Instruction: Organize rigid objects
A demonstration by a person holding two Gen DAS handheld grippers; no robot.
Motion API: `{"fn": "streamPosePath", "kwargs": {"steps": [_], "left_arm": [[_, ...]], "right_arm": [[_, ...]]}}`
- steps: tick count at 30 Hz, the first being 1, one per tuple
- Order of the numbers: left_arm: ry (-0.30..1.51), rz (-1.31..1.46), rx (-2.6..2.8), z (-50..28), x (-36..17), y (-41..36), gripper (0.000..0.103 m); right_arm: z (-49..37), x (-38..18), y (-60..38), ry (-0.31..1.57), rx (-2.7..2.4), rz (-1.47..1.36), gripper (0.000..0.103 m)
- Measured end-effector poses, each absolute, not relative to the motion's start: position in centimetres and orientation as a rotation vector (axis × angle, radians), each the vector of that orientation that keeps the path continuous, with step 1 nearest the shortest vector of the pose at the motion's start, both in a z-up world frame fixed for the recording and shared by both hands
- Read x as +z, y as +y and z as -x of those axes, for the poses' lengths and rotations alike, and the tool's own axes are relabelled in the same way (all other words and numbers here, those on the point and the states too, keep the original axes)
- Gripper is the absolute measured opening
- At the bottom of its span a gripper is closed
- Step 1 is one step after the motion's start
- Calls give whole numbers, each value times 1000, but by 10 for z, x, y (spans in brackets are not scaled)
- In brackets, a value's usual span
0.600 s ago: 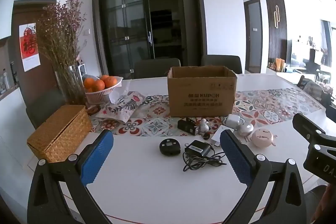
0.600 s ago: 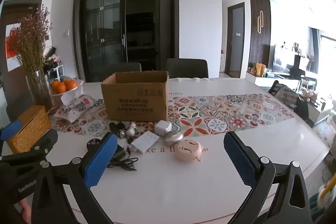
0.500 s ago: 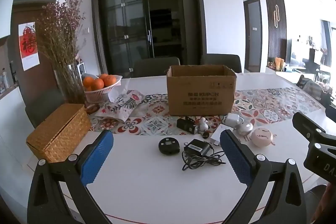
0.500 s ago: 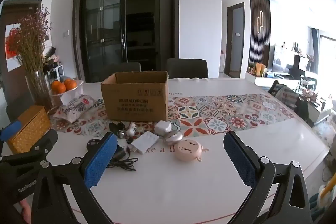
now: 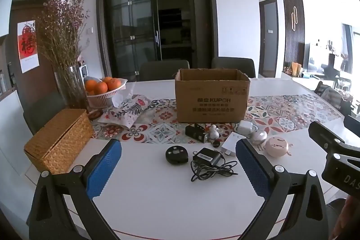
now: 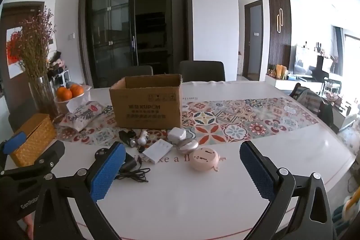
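Left gripper (image 5: 177,169): spread wide, empty, above the white table (image 5: 171,201).
Right gripper (image 6: 182,169): spread wide, empty, beside the left.
Small objects: black puck (image 5: 176,154), charger with cord (image 5: 208,159), pink round case (image 6: 204,159), clustered before the box.
Cardboard box (image 5: 211,98): open, upright on the patterned runner (image 6: 245,120).

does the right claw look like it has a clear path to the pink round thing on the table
Probably yes. The right claw is wide open and holds nothing, and the pink round gadget lies on bare white table just ahead between its fingers. Only the silver disc sits close behind it.
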State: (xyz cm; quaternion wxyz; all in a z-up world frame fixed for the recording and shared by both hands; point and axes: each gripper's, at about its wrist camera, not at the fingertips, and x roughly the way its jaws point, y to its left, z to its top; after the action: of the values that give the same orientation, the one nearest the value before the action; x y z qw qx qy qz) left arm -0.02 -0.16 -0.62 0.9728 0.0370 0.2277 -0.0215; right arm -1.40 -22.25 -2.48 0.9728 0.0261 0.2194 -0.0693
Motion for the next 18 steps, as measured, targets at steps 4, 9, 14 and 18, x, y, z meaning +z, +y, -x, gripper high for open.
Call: {"fn": "streamPosePath", "kwargs": {"steps": [4,9,14,18], "left_arm": [[465,-71,-48,-2,-5,0,103],[466,-74,-48,-2,-7,-1,103],[470,-74,-48,-3,-7,-2,103],[470,-74,-49,-3,-7,-2,103]], "right_arm": [[12,-26,-223,450,-133,-59,103],[12,-27,-223,451,-132,-62,103],[12,-27,-222,451,-132,-62,103],[12,-27,-222,451,-132,-63,103]]}}
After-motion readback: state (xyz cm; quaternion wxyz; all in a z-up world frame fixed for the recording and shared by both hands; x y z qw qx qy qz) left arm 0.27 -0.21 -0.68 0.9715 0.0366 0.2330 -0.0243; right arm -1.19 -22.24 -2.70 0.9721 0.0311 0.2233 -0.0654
